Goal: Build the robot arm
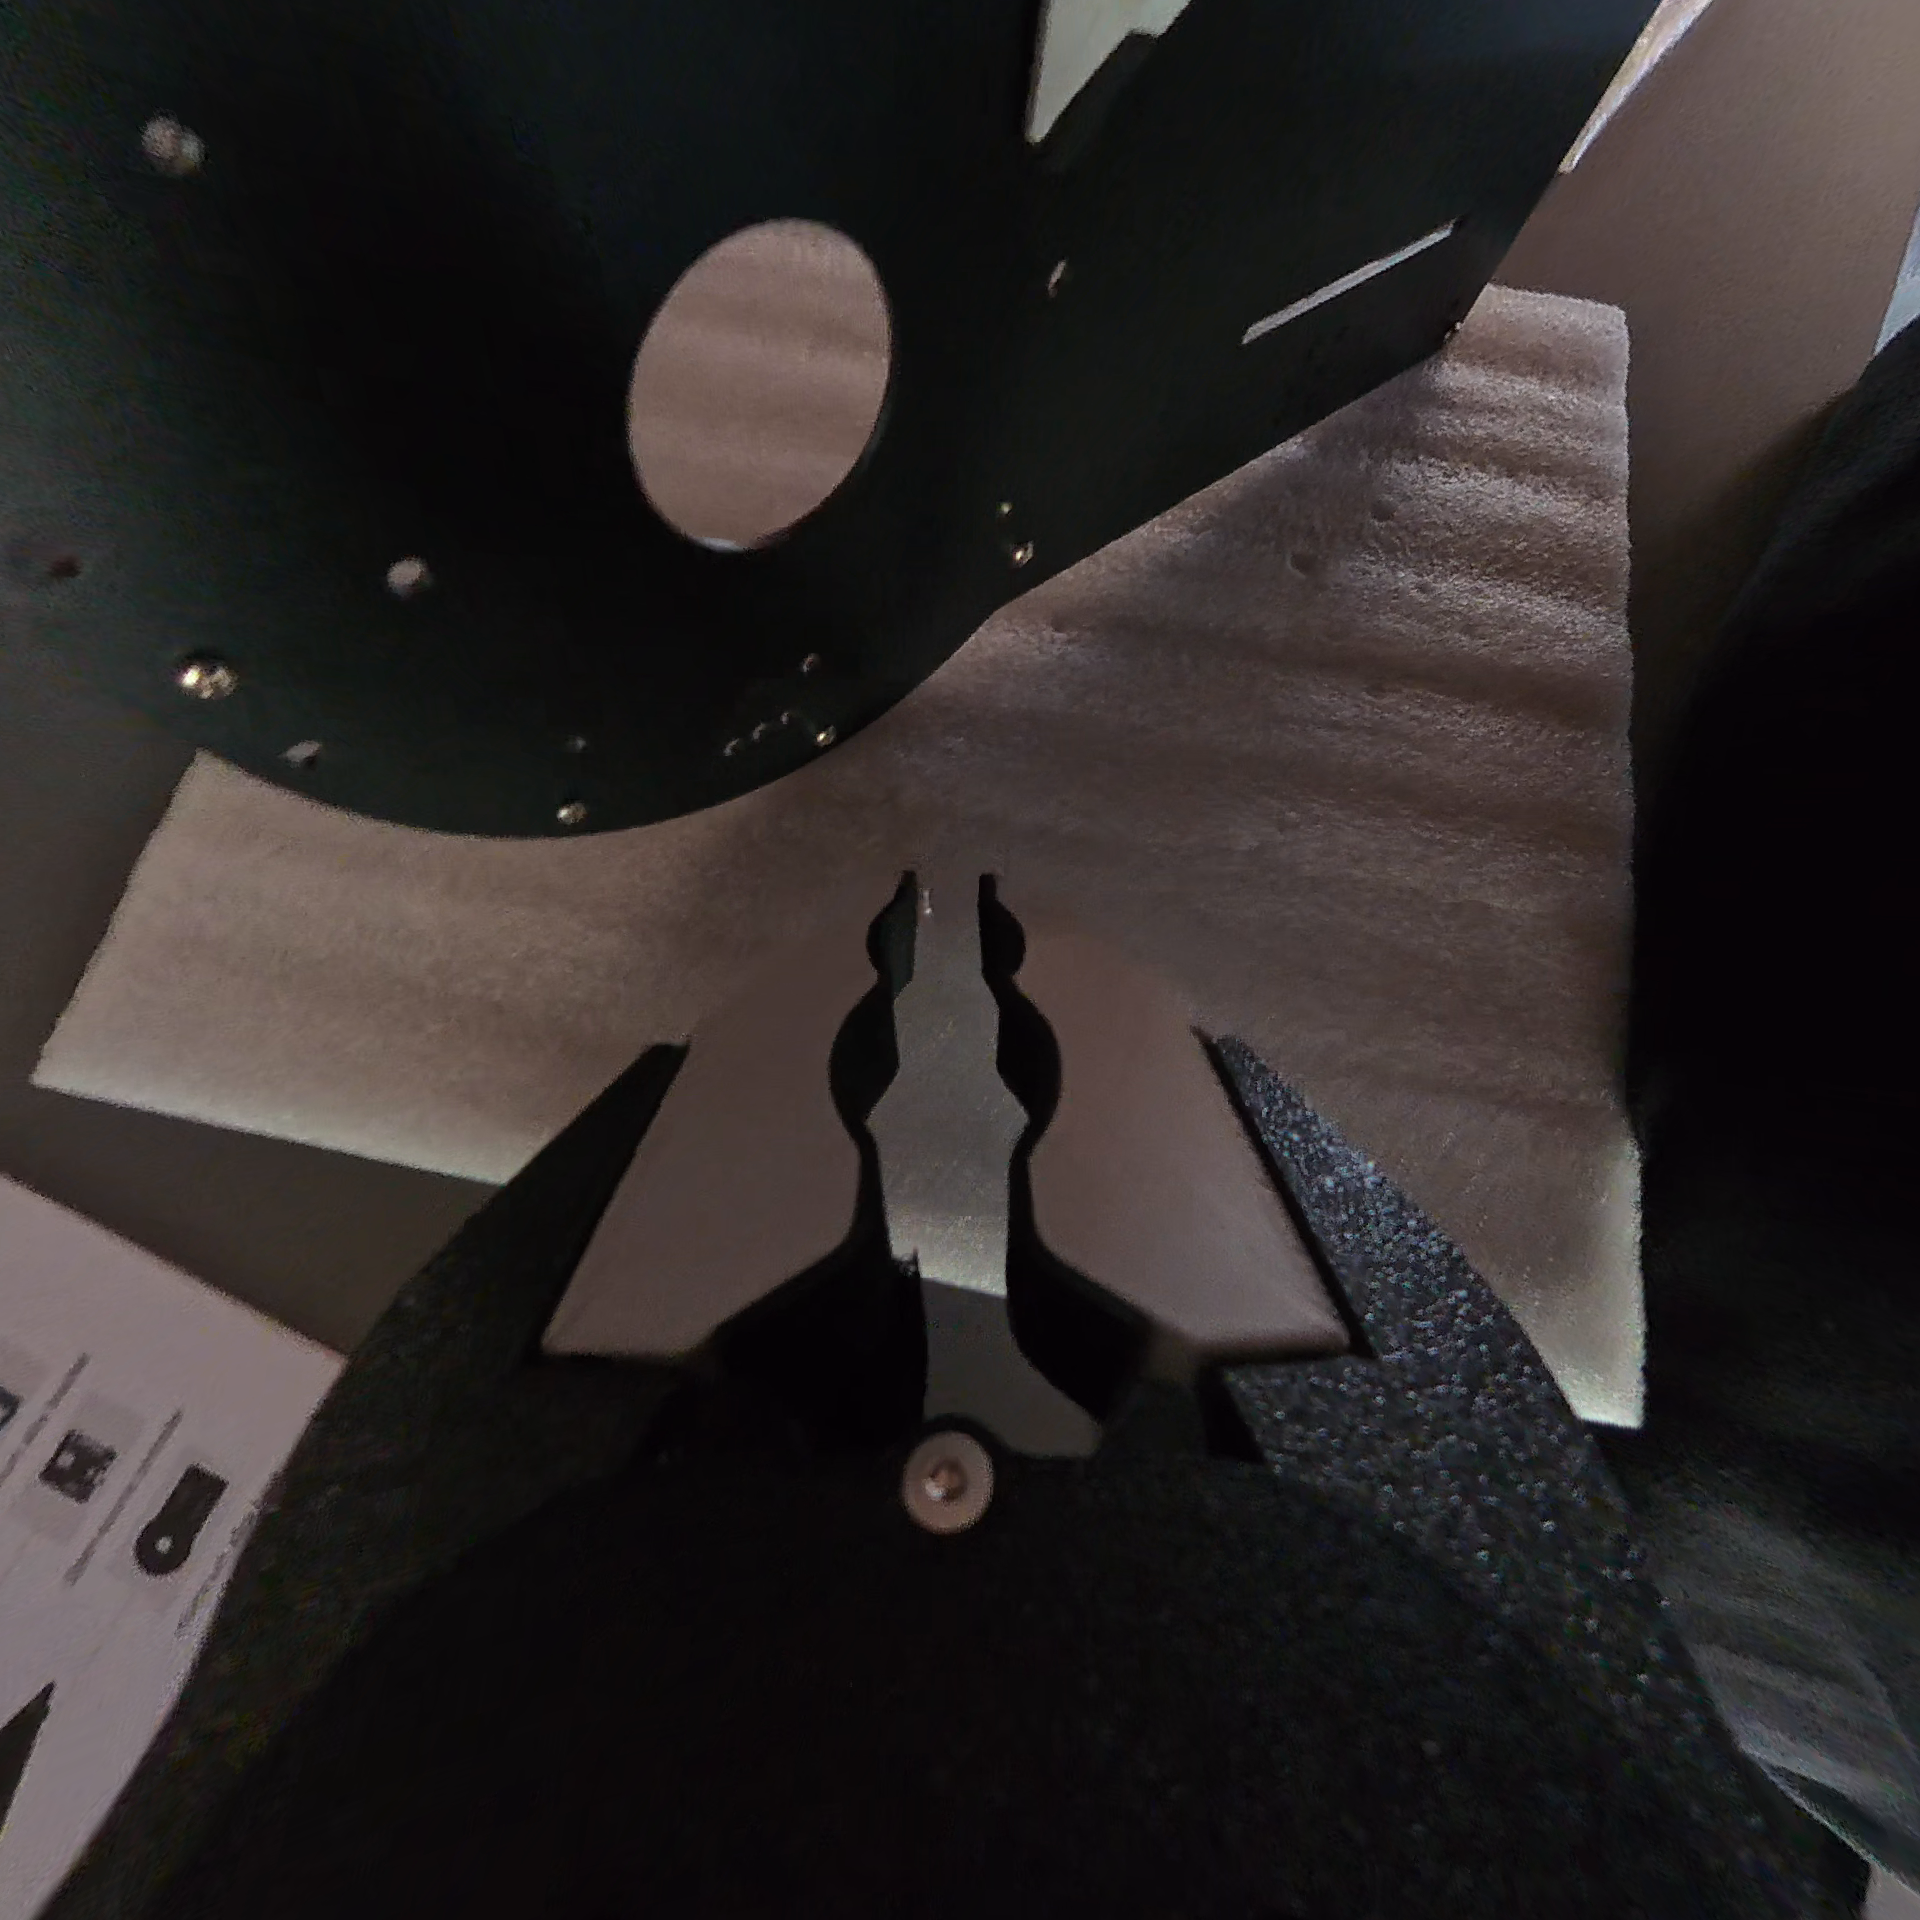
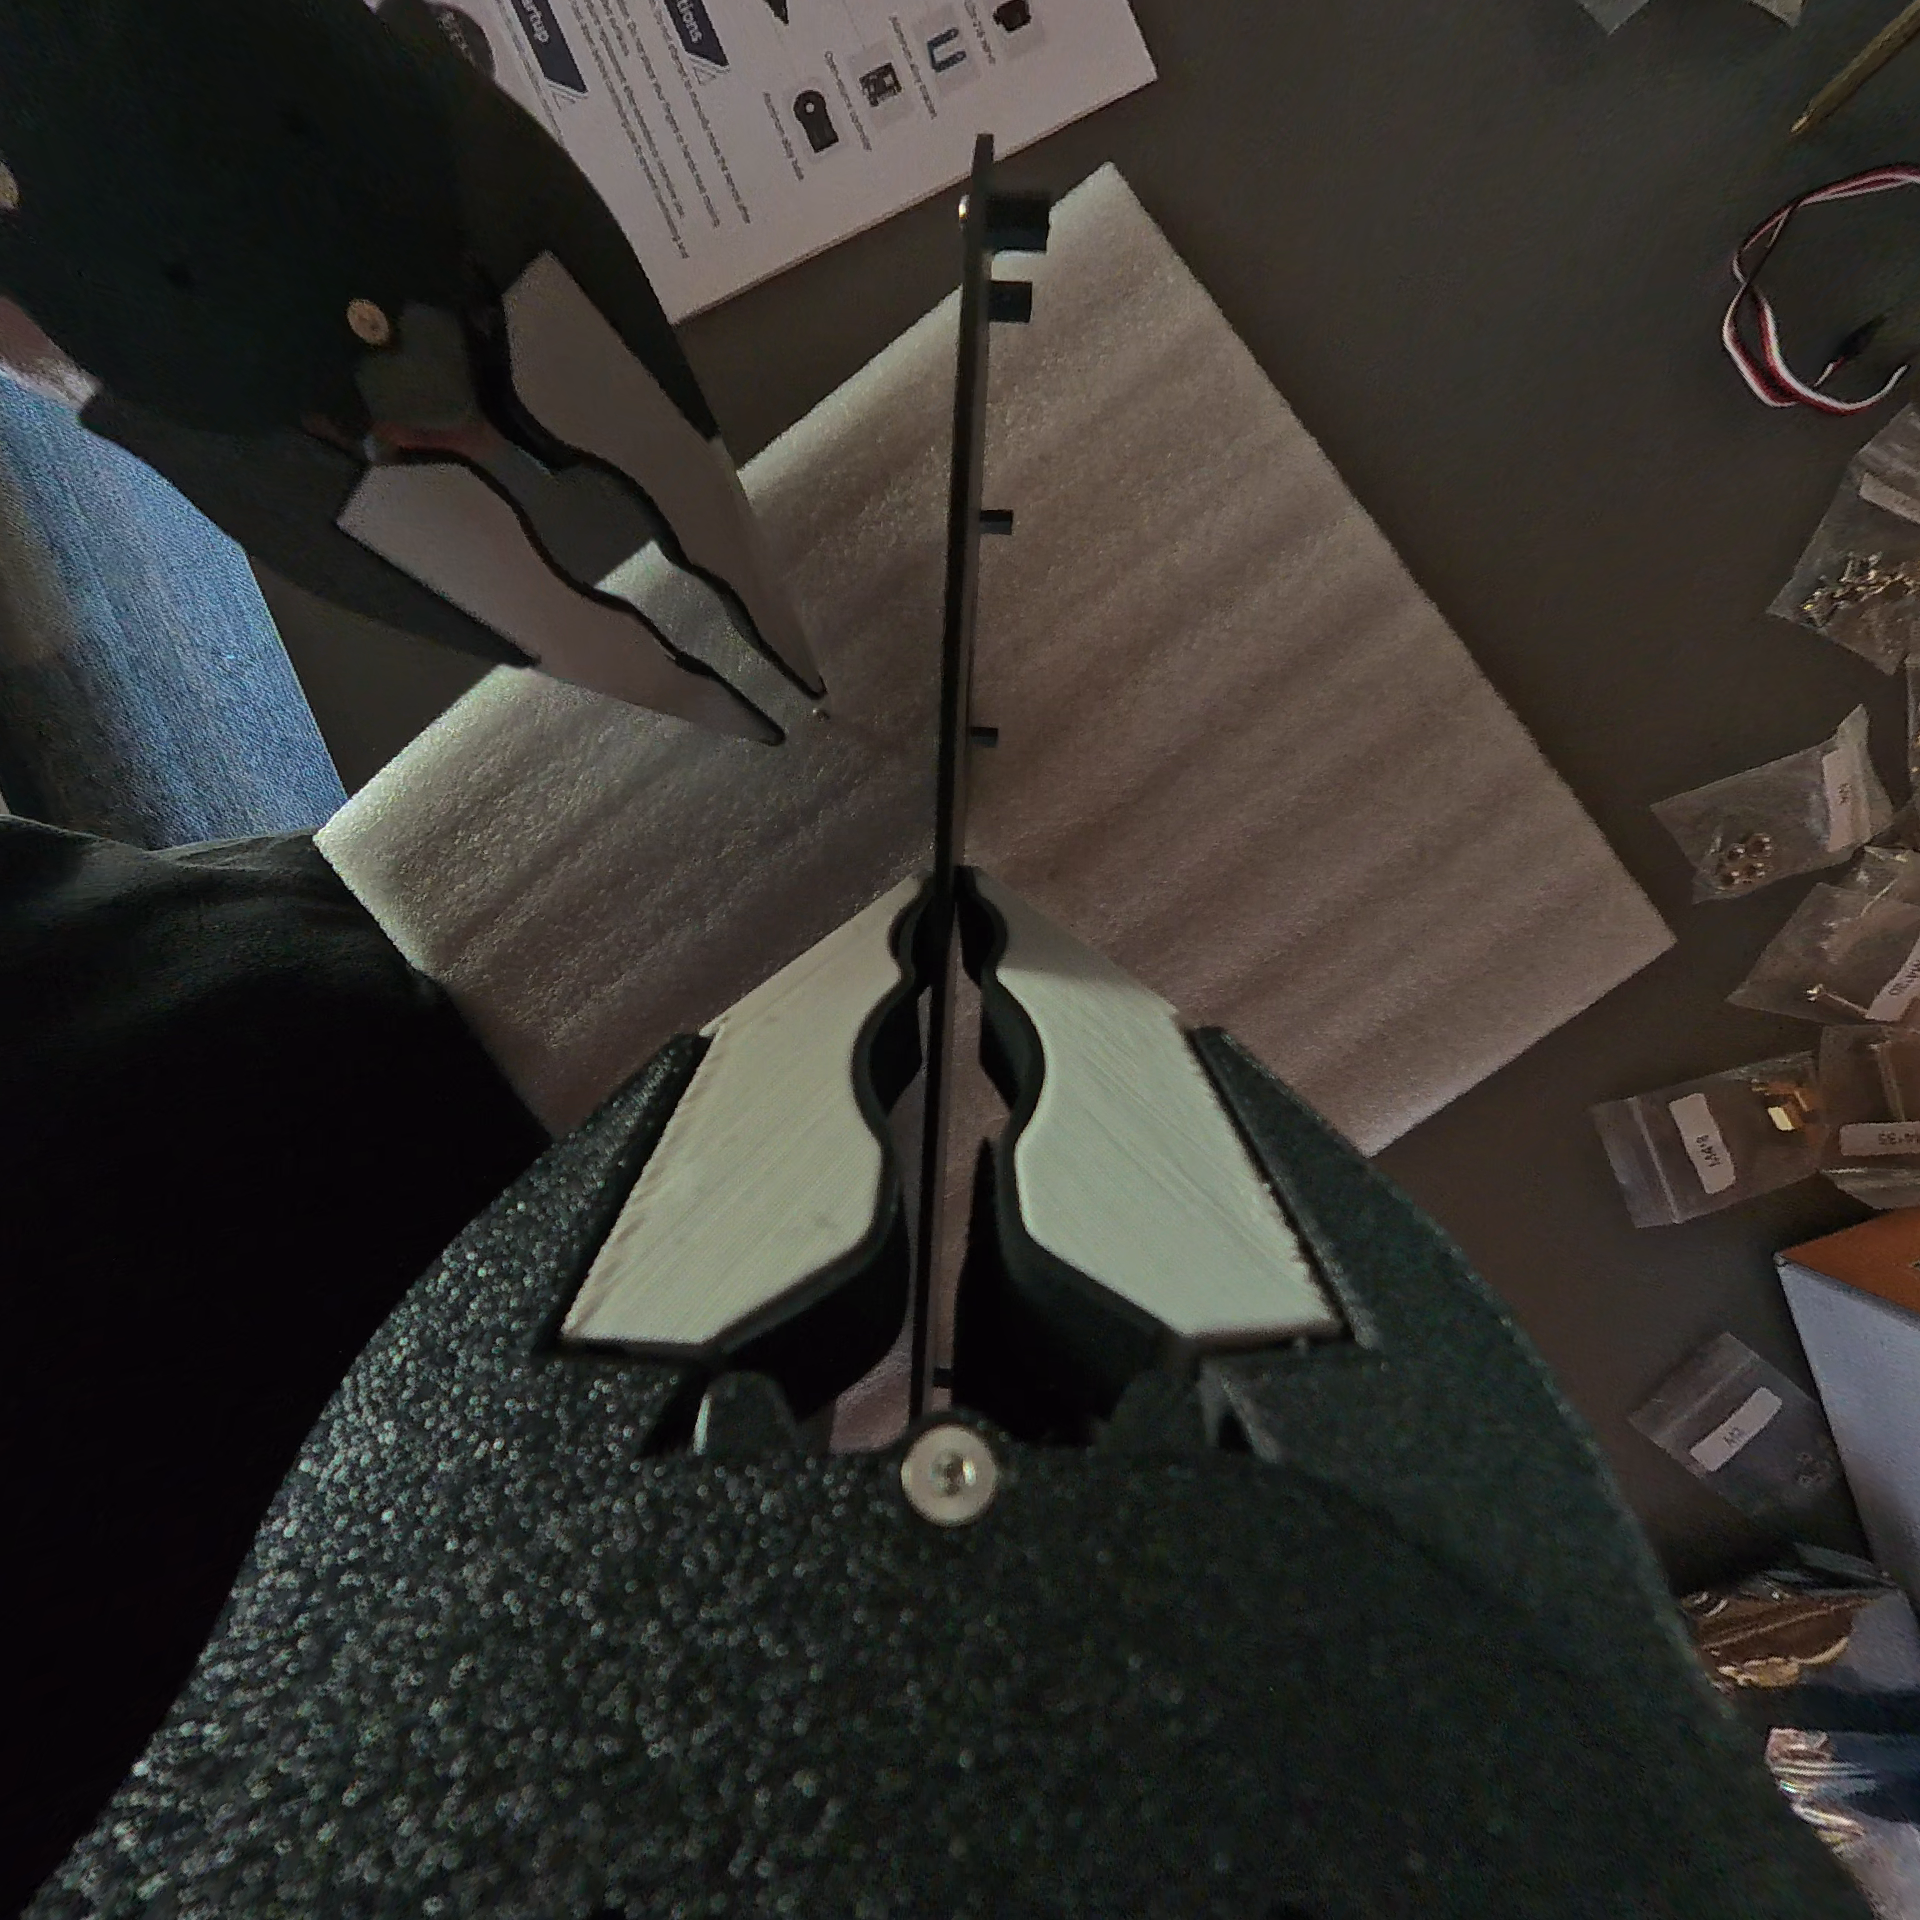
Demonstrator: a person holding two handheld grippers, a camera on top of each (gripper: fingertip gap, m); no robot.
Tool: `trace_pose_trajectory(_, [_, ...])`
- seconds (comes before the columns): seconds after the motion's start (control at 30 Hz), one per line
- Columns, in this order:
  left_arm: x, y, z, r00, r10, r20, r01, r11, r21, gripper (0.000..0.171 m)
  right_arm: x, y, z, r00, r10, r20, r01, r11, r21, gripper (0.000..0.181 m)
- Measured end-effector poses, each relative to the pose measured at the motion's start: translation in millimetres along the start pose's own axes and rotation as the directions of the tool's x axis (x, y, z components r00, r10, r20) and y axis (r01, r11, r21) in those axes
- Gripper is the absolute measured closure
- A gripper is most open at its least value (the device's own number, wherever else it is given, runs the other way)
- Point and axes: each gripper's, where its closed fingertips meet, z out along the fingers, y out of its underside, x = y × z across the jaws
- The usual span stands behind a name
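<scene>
Foam sheet [image 2: 1195, 675] fills mid-frame on the dark worktop [image 2: 1455, 260]. The right gripper [image 2: 951, 894] pinches a thin black plate [image 2: 961, 520] edge-on, held upright above the foam. The left gripper [image 1: 948, 883], fingers nearly pressed together, holds nothing visible, just below the plate [image 1: 416, 364] at upper left. Small parts bags [image 2: 1818, 935] lie at right

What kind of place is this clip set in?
Probably a hobby electronics assembly desk: bagged screws, an instruction sheet, a servo-style cable, and a black plate clamped in the right gripper over foam.
</scene>
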Motion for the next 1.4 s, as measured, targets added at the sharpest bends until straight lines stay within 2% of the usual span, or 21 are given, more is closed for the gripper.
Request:
trace_pose_trajectory(0.13, [-3, 5, 0, 1.000, -0.026, -0.011, 0.026, 1.000, -0.006, 0.160, 0, 0, 0, 1.000, 0.002, 0.001, -0.002, 1.000, 0.001, 0.180])
trace_pose_trajectory(0.33, [13, -1, 16, 0.997, 0.013, -0.074, -0.015, 1.000, -0.023, 0.159, 0, 0, 0, 1.000, 0.001, 0.002, -0.001, 1.000, -0.002, 0.180])
trace_pose_trajectory(0.5, [9, -9, 6, 0.998, -0.016, -0.058, 0.018, 0.999, 0.036, 0.153, 0, 0, 1, 1.000, 0.004, 0.002, -0.004, 1.000, 0.000, 0.180])
trace_pose_trajectory(0.6, [0, 4, 4, 1.000, -0.004, -0.029, 0.003, 1.000, -0.009, 0.152, 0, 0, 1, 1.000, 0.004, 0.002, -0.004, 1.000, 0.000, 0.179])
trace_pose_trajectory(0.67, [1, 10, 4, 0.999, -0.008, -0.054, 0.007, 1.000, -0.026, 0.158, 0, 0, 1, 1.000, 0.003, 0.002, -0.003, 1.000, -0.001, 0.179])
trace_pose_trajectory(0.97, [17, 1, 16, 0.995, 0.020, -0.097, -0.022, 1.000, -0.019, 0.157, 0, 0, 1, 1.000, 0.006, 0.004, -0.006, 1.000, 0.001, 0.179])
trace_pose_trajectory(1.07, [13, -8, 6, 0.996, -0.007, -0.093, 0.009, 0.999, 0.030, 0.152, 1, 0, 1, 1.000, 0.004, 0.003, -0.004, 1.000, -0.002, 0.179])
trace_pose_trajectory(1.17, [0, -1, 1, 0.997, -0.027, -0.068, 0.028, 0.999, 0.020, 0.145, 0, 0, 1, 1.000, 0.004, 0.003, -0.004, 1.000, -0.001, 0.179])
trace_pose_trajectory(1.27, [-7, 10, 4, 0.997, 0.000, -0.075, 0.000, 1.000, -0.011, 0.142, 0, 0, 1, 1.000, 0.001, 0.003, -0.001, 1.000, -0.002, 0.180])
trace_pose_trajectory(1.4, [0, 2, 6, 0.986, 0.071, -0.151, -0.065, 0.997, 0.041, 0.149, -1, 0, 1, 1.000, -0.006, -0.001, 0.006, 1.000, -0.006, 0.180])
